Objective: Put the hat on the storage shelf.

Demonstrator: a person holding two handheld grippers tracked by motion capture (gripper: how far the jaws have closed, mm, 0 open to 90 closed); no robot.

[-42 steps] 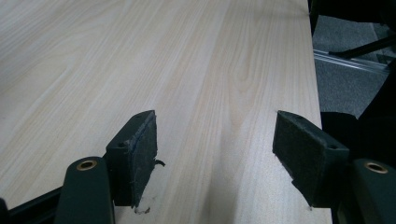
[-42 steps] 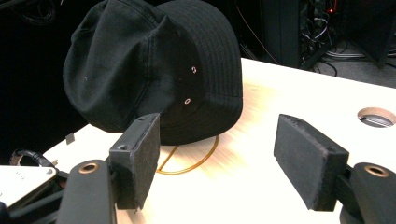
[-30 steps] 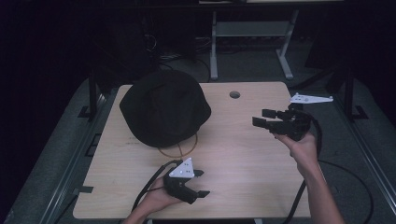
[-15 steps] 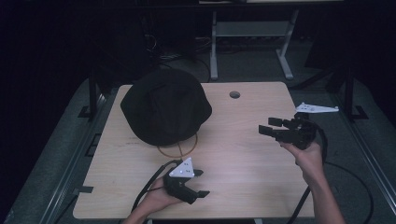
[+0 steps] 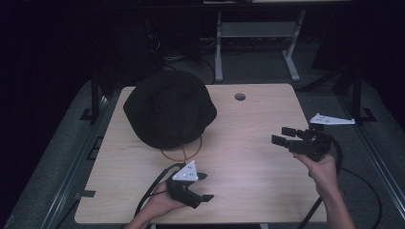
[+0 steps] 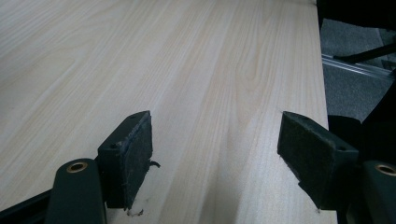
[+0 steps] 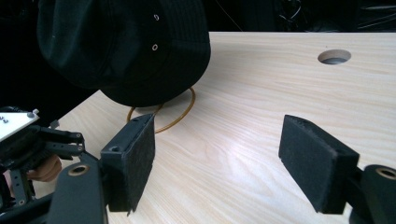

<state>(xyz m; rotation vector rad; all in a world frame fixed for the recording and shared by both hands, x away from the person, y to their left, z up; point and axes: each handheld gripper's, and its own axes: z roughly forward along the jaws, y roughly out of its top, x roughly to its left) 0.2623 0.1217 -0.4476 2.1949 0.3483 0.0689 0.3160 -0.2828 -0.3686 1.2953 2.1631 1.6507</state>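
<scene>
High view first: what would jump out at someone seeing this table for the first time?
A big black hat sits on the far left part of the pale wooden table, on top of a thin brass-coloured ring that peeks out at its near edge. Nearer the person, the left gripper rests low at the front edge and the right gripper hangs at the right side, both open and empty.
</scene>
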